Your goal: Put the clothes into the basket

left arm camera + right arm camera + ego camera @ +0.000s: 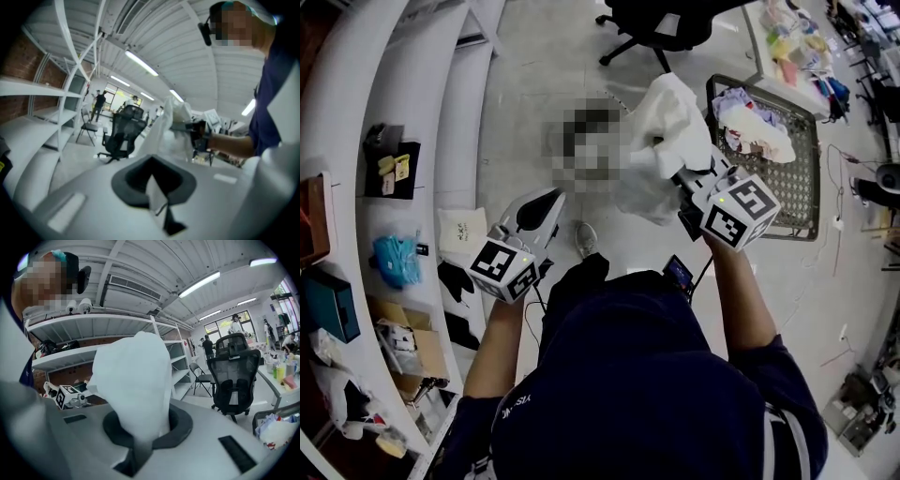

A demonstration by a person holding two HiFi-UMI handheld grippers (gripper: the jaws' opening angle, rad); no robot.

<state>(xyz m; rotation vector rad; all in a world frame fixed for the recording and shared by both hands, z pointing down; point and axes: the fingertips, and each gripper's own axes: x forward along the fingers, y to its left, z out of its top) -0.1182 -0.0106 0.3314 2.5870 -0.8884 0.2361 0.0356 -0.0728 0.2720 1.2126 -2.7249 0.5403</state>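
Pinching a white garment, the right tool has its jaws pressed together on the fabric. In the right gripper view the cloth rises out of the jaw seam of that tool as a tall bunched mass and blocks much of the view ahead. In the head view the garment hangs in the air above the floor. It sits just beside the left rim of the basket and is not inside it.

The basket is a dark mesh container standing on the floor. It already holds a heap of mixed clothes. Its corner shows at the lower right of the right gripper view.

The left tool is held well apart from the garment, on the shelf side of the person. In the left gripper view its jaws are pressed together.

White shelving runs along the left of the head view and carries boxes and small items. A black office chair stands beyond the basket.
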